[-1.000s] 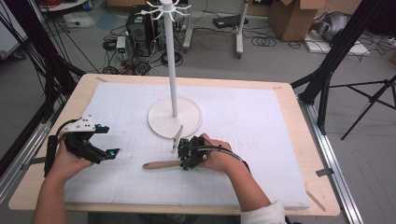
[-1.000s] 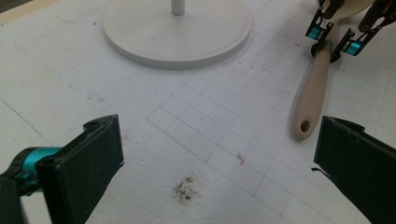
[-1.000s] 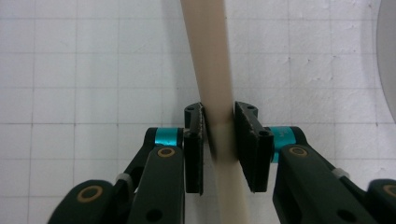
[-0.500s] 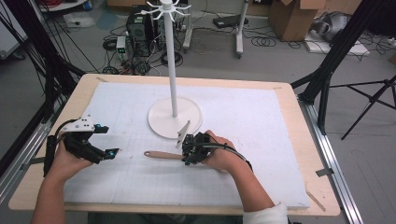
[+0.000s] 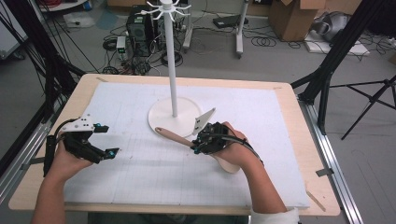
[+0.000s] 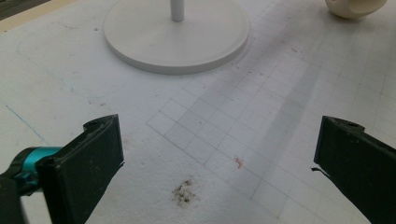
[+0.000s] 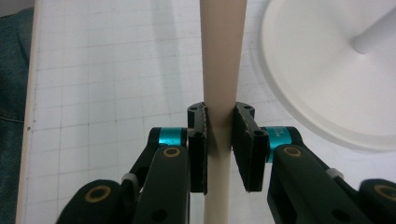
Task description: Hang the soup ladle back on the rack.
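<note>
Flanking the white stand: right tongs clamped on a wooden spoon, left tongs agape, empty.

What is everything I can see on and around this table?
wooden spoon: one, pale tan, lifted over the mat near the stand's base, its handle clamped in the right gripper
stand: one, white, pole on a round base at the mat's far middle, hooks on top
mat: one, white with a grid, covering the table
table: one, light wood
cardboard boxes: brown, on the floor behind
left gripper: black, jaws wide apart, low over the mat's left side
right gripper: black, jaws shut on the spoon's handle
hands: two, one holding each gripper
</note>
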Available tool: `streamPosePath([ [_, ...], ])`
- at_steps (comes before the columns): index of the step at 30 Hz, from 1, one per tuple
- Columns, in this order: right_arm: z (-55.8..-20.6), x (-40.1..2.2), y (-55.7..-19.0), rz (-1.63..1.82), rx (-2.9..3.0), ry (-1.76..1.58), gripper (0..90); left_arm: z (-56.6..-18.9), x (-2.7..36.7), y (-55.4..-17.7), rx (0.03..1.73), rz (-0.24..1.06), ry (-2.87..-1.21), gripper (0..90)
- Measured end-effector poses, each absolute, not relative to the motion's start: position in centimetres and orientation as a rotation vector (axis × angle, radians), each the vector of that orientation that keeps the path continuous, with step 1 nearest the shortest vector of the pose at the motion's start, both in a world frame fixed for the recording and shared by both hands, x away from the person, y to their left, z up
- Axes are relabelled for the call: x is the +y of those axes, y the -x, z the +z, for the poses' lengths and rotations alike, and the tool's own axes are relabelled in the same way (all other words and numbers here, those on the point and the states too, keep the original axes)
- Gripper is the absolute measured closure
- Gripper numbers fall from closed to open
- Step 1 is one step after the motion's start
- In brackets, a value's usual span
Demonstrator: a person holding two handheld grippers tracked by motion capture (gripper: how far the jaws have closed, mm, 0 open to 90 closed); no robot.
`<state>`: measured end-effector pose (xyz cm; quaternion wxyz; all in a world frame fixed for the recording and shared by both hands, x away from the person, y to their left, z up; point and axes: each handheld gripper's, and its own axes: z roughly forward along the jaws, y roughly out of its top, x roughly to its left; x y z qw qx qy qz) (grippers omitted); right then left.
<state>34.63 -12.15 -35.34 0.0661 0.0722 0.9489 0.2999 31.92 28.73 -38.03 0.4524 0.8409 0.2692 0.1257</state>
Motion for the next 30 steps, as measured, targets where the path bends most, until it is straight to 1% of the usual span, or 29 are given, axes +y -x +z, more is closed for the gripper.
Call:
streamPosePath([
  [30, -28.6, -17.4, -35.2, 1.103, 2.674, -0.338, 76.8, -38.2, 28.6, -32.0, 0.667, 0.304, -2.082, 1.7],
])
